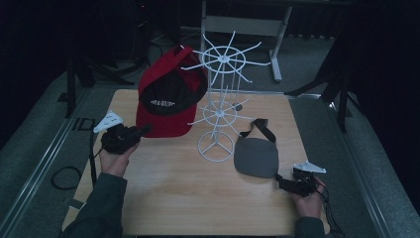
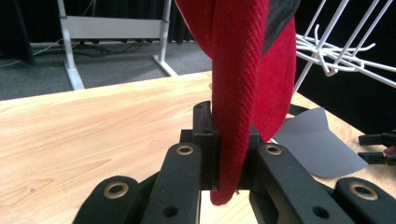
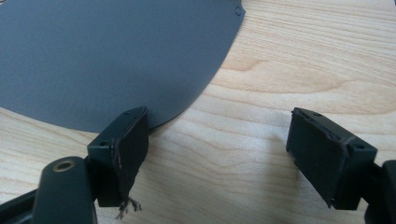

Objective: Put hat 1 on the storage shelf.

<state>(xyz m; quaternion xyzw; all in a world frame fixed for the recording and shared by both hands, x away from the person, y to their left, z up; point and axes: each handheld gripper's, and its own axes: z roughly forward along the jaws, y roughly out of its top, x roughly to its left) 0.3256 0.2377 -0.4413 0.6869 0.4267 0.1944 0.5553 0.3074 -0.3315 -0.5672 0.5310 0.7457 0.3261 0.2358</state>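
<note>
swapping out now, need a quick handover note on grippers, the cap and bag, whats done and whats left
Left gripper: shut on the brim of the red cap, held up beside the white wire rack.
Right gripper: open, low over the table, one jaw at the edge of the grey bag.
Done: cap gripped and lifted next to the rack.
Left: cap seemingly not yet hung on a hook; bag lies flat by the rack base, not gripped.

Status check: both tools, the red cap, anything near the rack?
Left tool shut on red cap brim. Right tool open, at grey pouch edge. White wire rack close beside the cap.
</note>
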